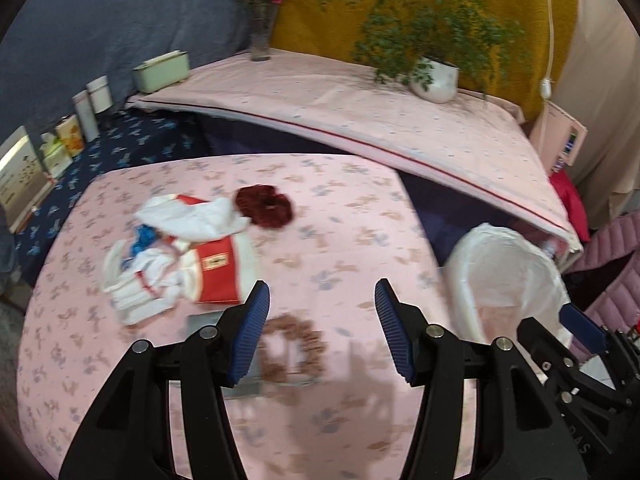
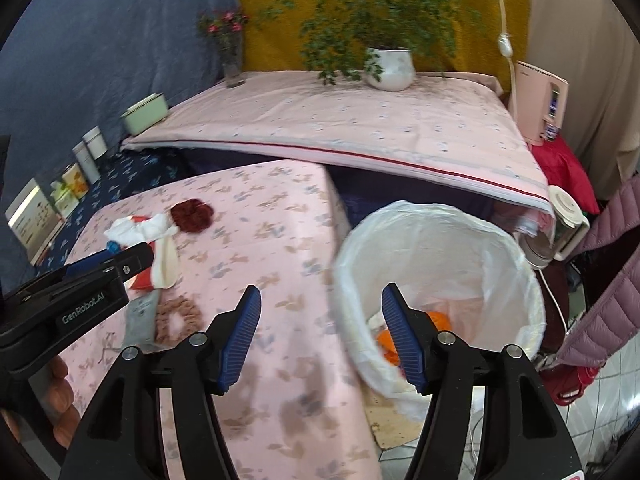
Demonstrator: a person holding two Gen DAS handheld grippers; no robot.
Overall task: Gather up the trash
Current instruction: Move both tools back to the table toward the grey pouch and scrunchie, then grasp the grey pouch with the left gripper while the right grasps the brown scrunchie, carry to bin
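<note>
A pile of trash (image 1: 192,220) lies on the pink-clothed table (image 1: 340,216): crumpled white tissues, a red-and-white packet (image 1: 218,268) and a blue wrapper. My left gripper (image 1: 322,296) hangs open over the cloth just right of the pile, nothing between its fingers. Below it a brown scrunchie (image 1: 296,344) rests on a grey packet (image 1: 202,322). My right gripper (image 2: 320,300) stands open and empty over the table's right edge, beside the white-lined bin (image 2: 440,212). Orange scraps (image 2: 440,320) lie in the bin. The left gripper (image 2: 112,260) shows near the pile (image 2: 140,228).
A dark red scrunchie (image 1: 264,204) lies behind the pile. Behind the table is a raised pink-covered surface (image 2: 360,128) with a potted plant (image 2: 390,66), a vase (image 2: 232,68) and a green box (image 2: 144,114). Cartons line the left wall. A padded jacket (image 2: 608,300) hangs right of the bin.
</note>
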